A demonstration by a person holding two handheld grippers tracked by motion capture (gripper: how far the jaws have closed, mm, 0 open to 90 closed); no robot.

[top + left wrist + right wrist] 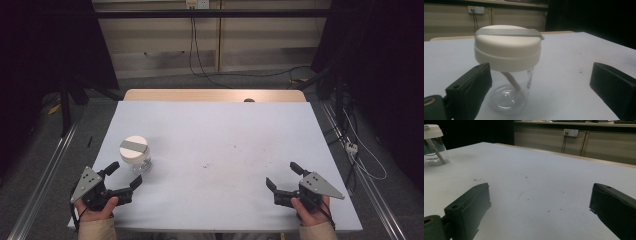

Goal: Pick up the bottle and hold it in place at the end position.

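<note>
A clear jar (137, 156) with a cream lid and a grey strip across the top stands upright on the left of the white table (220, 150). In the left gripper view the jar (507, 67) looms close, a pale stick leaning inside it. My left gripper (127, 175) is open just short of the jar, its jaws wide apart and empty. My right gripper (282, 176) rests open near the front right of the table, holding nothing. Far off at the upper left of the right gripper view is the jar (434, 146).
The white table top carries a few dark smudges (206, 165) near its middle. A wooden strip (215, 95) runs along the far edge. Cables (197, 55) trail on the floor behind, and metal rails (45, 175) flank both sides.
</note>
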